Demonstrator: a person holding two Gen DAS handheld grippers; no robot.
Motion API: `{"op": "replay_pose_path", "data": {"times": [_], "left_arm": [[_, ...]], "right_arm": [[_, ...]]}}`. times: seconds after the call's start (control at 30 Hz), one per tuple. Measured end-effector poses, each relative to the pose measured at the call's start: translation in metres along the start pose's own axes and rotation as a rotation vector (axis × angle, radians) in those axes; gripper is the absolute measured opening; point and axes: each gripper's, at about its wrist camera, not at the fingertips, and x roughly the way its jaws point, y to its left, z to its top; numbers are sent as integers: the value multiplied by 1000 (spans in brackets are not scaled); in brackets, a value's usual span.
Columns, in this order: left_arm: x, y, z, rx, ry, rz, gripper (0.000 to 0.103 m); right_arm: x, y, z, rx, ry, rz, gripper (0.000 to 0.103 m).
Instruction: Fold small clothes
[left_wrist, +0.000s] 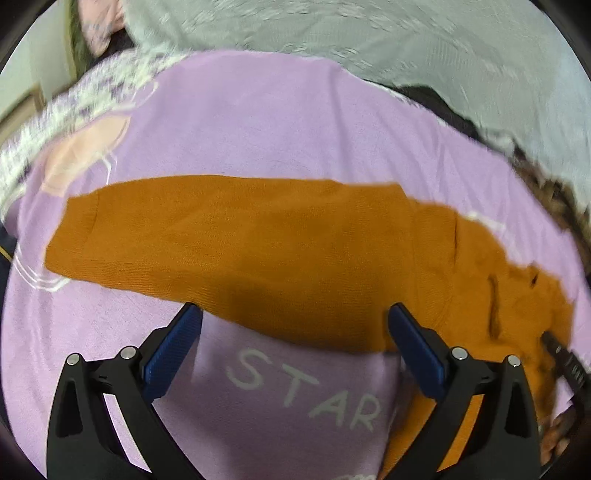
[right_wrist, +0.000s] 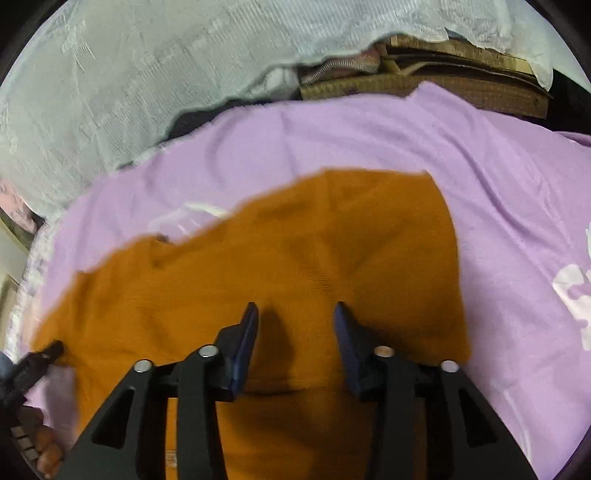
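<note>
We're seeing a lilac printed sheet (left_wrist: 280, 122) lying under pale lace fabric (right_wrist: 110, 92), orange knit garment (left_wrist: 236, 240) spreading flat, left gripper (left_wrist: 293, 314) and right gripper (right_wrist: 295, 310) fingers both hanging released.

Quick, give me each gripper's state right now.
Left gripper: open wide, empty, above the orange knit garment on the lilac printed sheet.
Right gripper: open, nothing between its jaws, over the same garment.
</note>
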Motion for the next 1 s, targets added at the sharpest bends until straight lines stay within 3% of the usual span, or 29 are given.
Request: {"op": "replay_pose_path", "data": {"times": [0.03,0.1,0.13,0.23,0.3,0.4,0.53,0.6,0.73,0.9,1.0], "left_arm": [[-1,9,5,-40,7,-23,99],[0,33,13,-136,19,-63,99],[1,43,16,-175,27,-82,98],[6,75,23,-295,44,-136,98],[7,96,25,-373,46,-201,94],[6,115,28,-434,35,-224,69],[9,135,27,-519,41,-245,38],[9,136,29,-519,38,-215,22],[0,128,31,-455,14,-146,12],[-27,88,34,-265,-77,19,11],[-38,64,37,-172,-105,69,11]], "right_arm": [[-8,9,0,-13,-28,38,49],[-15,33,1,-77,-54,55,66],[-12,47,-1,-121,-49,66,70],[35,70,-19,-211,126,65,79],[32,76,-26,-265,67,29,78],[-2,71,-25,-238,-31,108,75],[-56,56,-24,-277,-211,76,75],[-61,49,-22,-271,-220,67,75],[-46,18,-25,-182,-144,56,75],[-48,-21,-24,18,-100,130,75],[-52,-30,-20,37,-105,144,75]]}}
